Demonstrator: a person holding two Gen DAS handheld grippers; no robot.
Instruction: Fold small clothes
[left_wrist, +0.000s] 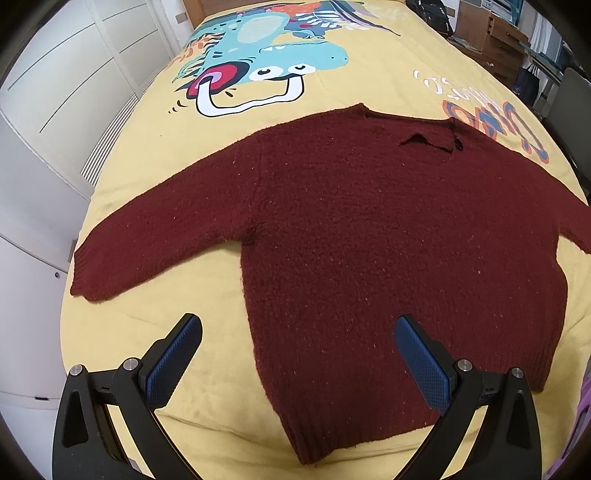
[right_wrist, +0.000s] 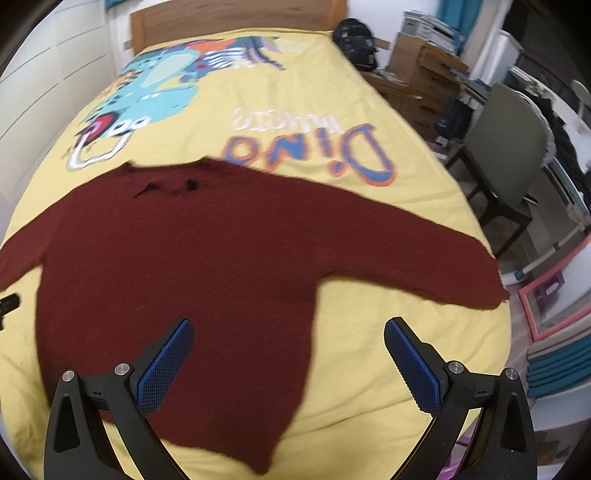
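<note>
A: Where's the garment?

B: The maroon sweater (left_wrist: 369, 229) lies flat on the yellow bedspread (left_wrist: 147, 177), collar far, hem near, both sleeves spread out to the sides. The left gripper (left_wrist: 297, 363) and right gripper (right_wrist: 288, 363) both hover above the hem, fingers spread wide, holding nothing.

A: So how should the first fold go?

B: I'd judge a sleeve comes first: pinch the left cuff (left_wrist: 88, 273) through both layers, lift low, and lay it across the chest without dragging the body.

A: And the surroundings?

B: Soft bedding with a dinosaur print (left_wrist: 258, 62); white cabinets (left_wrist: 55, 122) on the left, a chair (right_wrist: 513, 147) and cluttered shelves on the right.
</note>
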